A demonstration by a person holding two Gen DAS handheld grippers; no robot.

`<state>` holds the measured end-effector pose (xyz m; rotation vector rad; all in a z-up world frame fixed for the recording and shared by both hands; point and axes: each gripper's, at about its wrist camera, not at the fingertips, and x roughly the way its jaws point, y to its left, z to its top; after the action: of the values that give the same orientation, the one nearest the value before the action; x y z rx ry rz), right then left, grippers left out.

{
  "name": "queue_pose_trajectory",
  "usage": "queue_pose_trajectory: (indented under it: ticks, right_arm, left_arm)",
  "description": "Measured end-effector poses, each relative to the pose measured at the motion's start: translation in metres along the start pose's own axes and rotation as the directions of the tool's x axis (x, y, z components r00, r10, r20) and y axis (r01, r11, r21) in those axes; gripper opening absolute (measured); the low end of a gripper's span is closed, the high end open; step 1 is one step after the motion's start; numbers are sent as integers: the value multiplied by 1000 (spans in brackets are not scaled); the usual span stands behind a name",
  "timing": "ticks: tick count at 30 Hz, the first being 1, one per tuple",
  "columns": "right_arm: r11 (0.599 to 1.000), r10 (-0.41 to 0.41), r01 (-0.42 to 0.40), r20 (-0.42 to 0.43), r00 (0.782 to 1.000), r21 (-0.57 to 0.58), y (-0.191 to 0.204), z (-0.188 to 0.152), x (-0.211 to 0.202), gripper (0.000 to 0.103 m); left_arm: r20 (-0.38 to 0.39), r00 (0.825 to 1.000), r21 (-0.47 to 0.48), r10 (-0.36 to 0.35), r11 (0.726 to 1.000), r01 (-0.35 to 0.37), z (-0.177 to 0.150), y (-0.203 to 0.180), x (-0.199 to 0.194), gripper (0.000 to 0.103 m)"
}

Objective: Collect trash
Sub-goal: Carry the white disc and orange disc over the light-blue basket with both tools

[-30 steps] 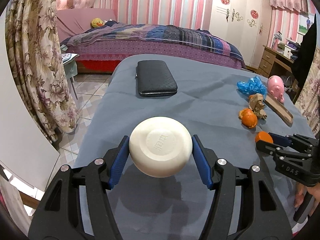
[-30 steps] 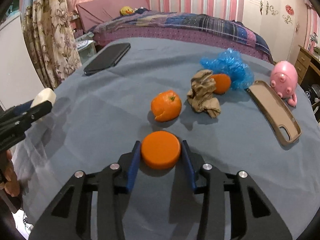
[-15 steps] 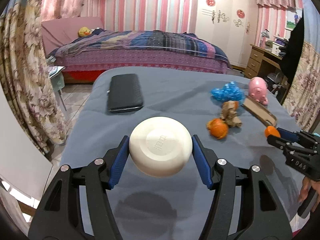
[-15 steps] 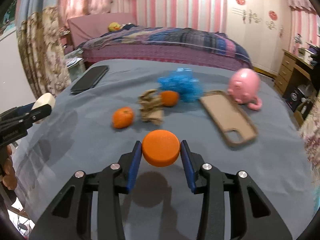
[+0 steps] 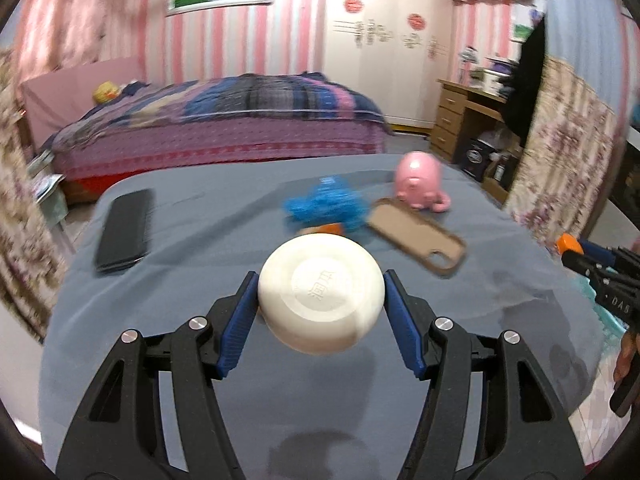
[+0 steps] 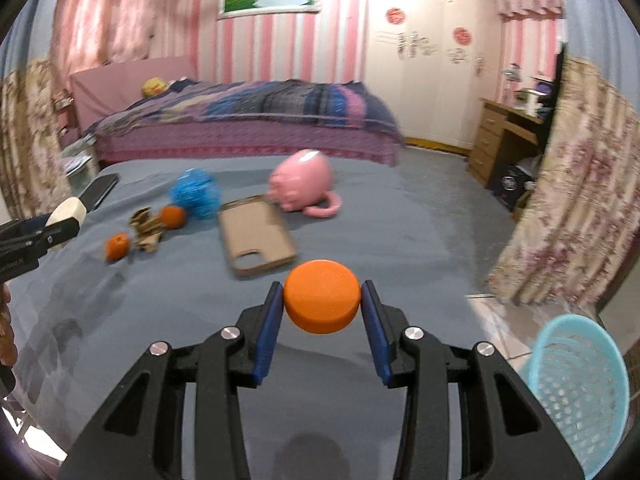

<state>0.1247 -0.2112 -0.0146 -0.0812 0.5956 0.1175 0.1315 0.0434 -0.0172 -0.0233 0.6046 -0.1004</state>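
My left gripper (image 5: 321,300) is shut on a cream round lid (image 5: 320,298) and holds it above the grey table (image 5: 200,248). My right gripper (image 6: 322,304) is shut on an orange round cap (image 6: 321,302), also held above the table. On the table lie a blue plastic wad (image 6: 196,194), crumpled brown paper (image 6: 146,228) and two oranges (image 6: 117,246) (image 6: 173,216). The blue wad also shows in the left wrist view (image 5: 326,208). A light-blue mesh basket (image 6: 580,396) stands on the floor at the table's right.
A pink octopus toy (image 6: 302,184), a brown phone case (image 6: 256,236) and a black wallet (image 5: 124,230) lie on the table. A bed (image 5: 220,128) stands behind, a wooden desk (image 5: 468,120) at back right, floral curtains (image 6: 568,200) at the right.
Both grippers have risen and swung to the right with their lids held. The basket on the floor has come into the right wrist view.
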Motion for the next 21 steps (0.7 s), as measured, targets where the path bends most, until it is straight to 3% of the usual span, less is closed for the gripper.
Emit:
queue_pose_trajectory:
  ticks: [6, 10, 21]
  right_arm:
    - [994, -94, 91, 37, 995, 65, -63, -10, -28, 40]
    - [980, -166, 159, 42, 985, 123, -108, -21, -45, 40]
    - [911, -336, 316, 32, 941, 267, -207, -53, -86, 40]
  left_arm:
    - [-6, 995, 64, -101, 993, 101, 11, -67, 9, 61]
    - [-20, 982, 103, -190, 976, 191, 16, -118, 16, 61]
    - [-62, 920, 209, -386, 897, 390, 15, -249, 27, 61]
